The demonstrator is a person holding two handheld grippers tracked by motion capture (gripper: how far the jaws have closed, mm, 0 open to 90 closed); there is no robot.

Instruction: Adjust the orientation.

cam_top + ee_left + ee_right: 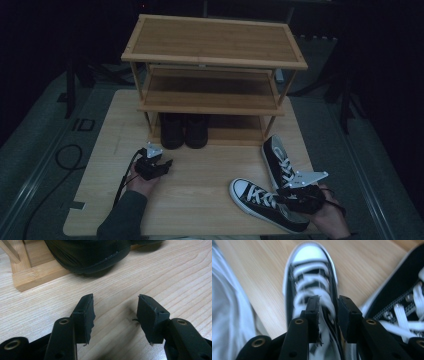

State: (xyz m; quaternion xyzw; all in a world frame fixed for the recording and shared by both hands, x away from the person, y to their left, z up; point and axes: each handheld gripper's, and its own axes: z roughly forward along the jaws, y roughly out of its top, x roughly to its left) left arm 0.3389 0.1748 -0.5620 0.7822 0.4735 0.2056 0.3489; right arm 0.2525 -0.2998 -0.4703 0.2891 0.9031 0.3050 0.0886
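Two black-and-white lace-up sneakers lie on the wooden table [200, 175] at the right. The near sneaker [260, 202] points its white toe left; the far sneaker [277, 160] lies beside the rack. My right gripper [285, 194] hovers over the near sneaker's back half. In the right gripper view its jaws stand a little apart around the tongue and laces of that sneaker [310, 272], open, and the picture is blurred. My left gripper [159, 161] rests low on the table, open and with nothing in it [116, 300], facing a black shoe [87, 255].
A three-shelf wooden shoe rack [215, 40] stands at the back of the table, with a pair of black shoes [172, 131] on its bottom shelf. The far sneaker [402, 297] lies close to my right jaws. Pale cloth [229, 315] lies beyond the table's near edge.
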